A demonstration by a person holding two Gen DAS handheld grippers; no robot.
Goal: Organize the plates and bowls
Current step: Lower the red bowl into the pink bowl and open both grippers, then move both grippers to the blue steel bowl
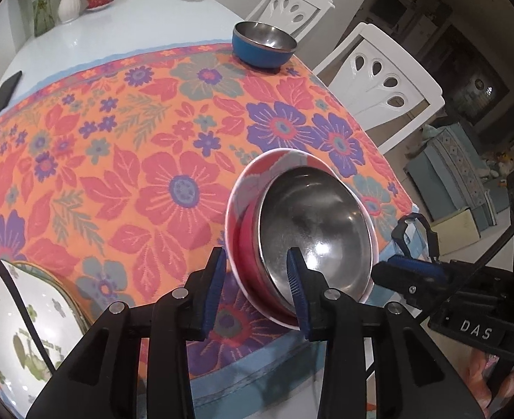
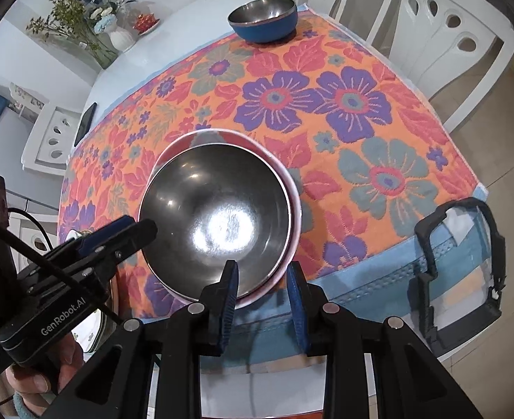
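Green-leaf plate (image 1: pixel 19 331) cut off at bottom-left corner of left wrist view, only part shows. Steel bowl (image 2: pixel 215 220) sits nested in a floral bowl (image 2: pixel 293 206) near the front edge of the flowered cloth (image 2: pixel 326 122). Blue bowl (image 2: pixel 263 19) stands well apart at far edge. Left tongs (image 1: pixel 257 279) spread a bit, straddling both rims; contact w/ pads unclear. Right tongs (image 2: pixel 263 281) pinch the near rims.

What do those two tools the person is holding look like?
Each hand-held gripper, left and right, is black plastic with two ribbed blue finger pads and silver pivot pins. One body reads "GenRobot.AI", the other "DAS". A black cable trails from the left one.
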